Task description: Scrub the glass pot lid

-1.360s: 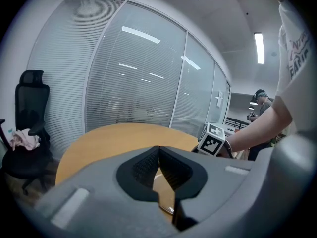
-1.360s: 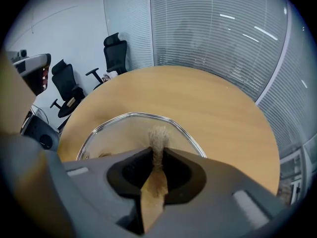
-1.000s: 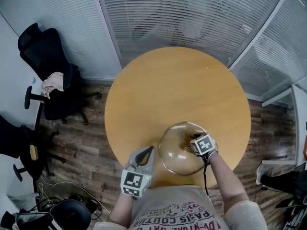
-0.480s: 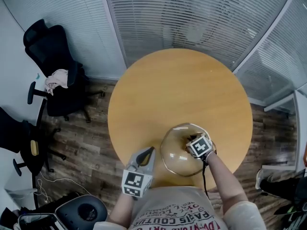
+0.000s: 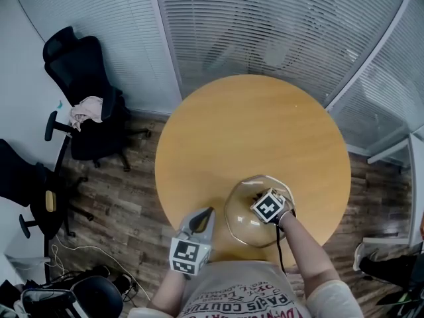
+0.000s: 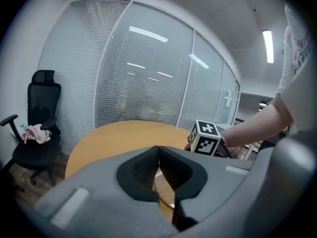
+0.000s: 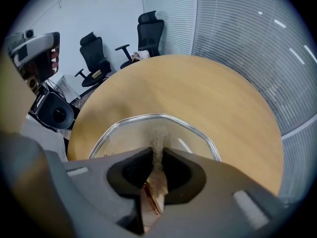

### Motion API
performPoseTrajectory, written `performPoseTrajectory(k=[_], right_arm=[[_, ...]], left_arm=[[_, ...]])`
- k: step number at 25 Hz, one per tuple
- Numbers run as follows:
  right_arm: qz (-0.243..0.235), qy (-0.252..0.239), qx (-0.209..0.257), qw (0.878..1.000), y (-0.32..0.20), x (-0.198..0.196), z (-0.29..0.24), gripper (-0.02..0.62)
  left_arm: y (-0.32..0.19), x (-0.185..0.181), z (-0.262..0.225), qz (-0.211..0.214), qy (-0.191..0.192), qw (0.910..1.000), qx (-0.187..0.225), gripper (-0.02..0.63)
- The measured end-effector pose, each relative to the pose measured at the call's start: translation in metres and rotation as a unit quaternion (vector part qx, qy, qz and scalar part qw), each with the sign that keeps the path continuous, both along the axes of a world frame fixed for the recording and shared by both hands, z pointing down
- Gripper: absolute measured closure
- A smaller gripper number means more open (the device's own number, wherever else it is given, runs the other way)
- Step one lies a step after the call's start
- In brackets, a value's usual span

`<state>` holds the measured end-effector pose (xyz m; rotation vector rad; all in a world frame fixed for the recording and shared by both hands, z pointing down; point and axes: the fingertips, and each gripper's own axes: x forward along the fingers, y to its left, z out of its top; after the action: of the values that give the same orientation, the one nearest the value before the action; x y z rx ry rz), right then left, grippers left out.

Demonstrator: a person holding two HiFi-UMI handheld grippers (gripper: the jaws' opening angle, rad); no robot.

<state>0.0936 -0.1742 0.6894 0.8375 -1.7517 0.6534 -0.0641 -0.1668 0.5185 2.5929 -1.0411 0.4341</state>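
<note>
Shifted: right gripper, whose marker cube had slid leftward toward the middle of the lid over the past second. The left gripper had kept its place.

1. Glass pot lid: clear dome with a metal rim, lying flat on the near right part of the table, close to the edge by the person.
2. Right gripper: poised over the lid, jaws clamped on a thin brownish scrubbing pad. The pad's fuzzy tip stuck out past the jaws over the glass. Contact with the glass could not be confirmed.
3. Left gripper: just left of the lid's rim at the table's near edge, pointing toward the lid. Jaw tips were pressed together with nothing seen between them.
4. Round wooden table: bare apart from the lid.
5. Black office chair: on the wood floor well left of the table, with a pinkish cloth draped on it.
6. Glass wall with blinds: behind the table.
</note>
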Motion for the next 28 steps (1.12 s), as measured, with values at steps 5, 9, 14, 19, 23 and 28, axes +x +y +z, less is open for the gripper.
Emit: performPoseTrajectory(k=[5, 9, 14, 19, 23, 28], right_arm=[[-0.062, 0.03, 0.012, 0.998, 0.008, -0.018, 0.002, 0.534], [-0.11, 0.052, 0.024, 0.992, 0.015, -0.024, 0.002, 0.534], [-0.165, 0.071, 0.039, 0.983, 0.022, -0.036, 0.007, 0.534], [-0.202, 0.065, 0.04, 0.976, 0.031, -0.056, 0.007, 0.534], [-0.261, 0.086, 0.048, 0.96, 0.042, -0.071, 0.009, 0.534], [-0.27, 0.095, 0.051, 0.957, 0.055, -0.072, 0.009, 0.534]], left_arm=[[0.008, -0.005, -0.004, -0.003, 0.004, 1.0, 0.001, 0.598], [0.014, -0.006, -0.009, -0.005, 0.005, 1.0, 0.0, 0.598], [0.019, -0.019, -0.006, -0.018, 0.004, 0.9998, -0.005, 0.599], [0.022, -0.032, -0.009, -0.034, 0.008, 0.9994, -0.005, 0.598], [0.022, -0.048, -0.011, -0.05, 0.017, 0.9986, -0.011, 0.598], [0.028, -0.058, -0.01, -0.053, 0.02, 0.9983, -0.013, 0.598]])
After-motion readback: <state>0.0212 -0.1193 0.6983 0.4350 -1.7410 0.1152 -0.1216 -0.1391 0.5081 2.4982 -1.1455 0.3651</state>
